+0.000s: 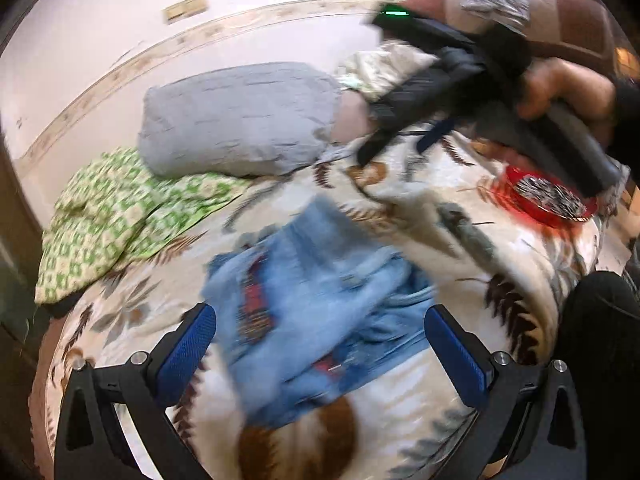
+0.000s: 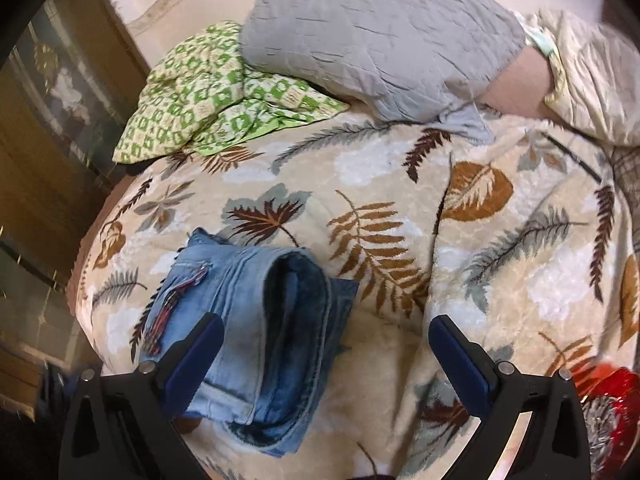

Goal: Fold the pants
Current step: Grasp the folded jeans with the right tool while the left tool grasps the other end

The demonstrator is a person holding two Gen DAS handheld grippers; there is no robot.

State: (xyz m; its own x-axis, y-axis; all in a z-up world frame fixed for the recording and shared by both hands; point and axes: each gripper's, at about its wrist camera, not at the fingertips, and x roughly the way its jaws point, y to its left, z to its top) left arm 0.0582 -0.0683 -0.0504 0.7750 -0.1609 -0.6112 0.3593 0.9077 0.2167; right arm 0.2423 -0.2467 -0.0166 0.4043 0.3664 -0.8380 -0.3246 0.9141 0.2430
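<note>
The light-blue jeans (image 2: 256, 340) lie folded into a thick bundle on the leaf-patterned blanket (image 2: 400, 200), with red-threaded rips on the top layer. In the right wrist view my right gripper (image 2: 326, 344) hangs above them, open wide, its blue pads (image 2: 196, 356) clear of the cloth. The left wrist view is blurred by motion. There the jeans (image 1: 320, 312) sit below my left gripper (image 1: 322, 344), which is also open wide and holds nothing. A hand (image 1: 560, 88) at the upper right holds the right gripper (image 1: 400, 144) over the bed.
A grey pillow (image 2: 380, 32), a green-and-cream patterned cloth (image 2: 208, 100) and a cream pillow (image 2: 592, 80) lie at the head of the bed. A red dish with something silvery (image 1: 548, 200) sits on the right side. Wooden furniture (image 2: 48, 140) stands along the left.
</note>
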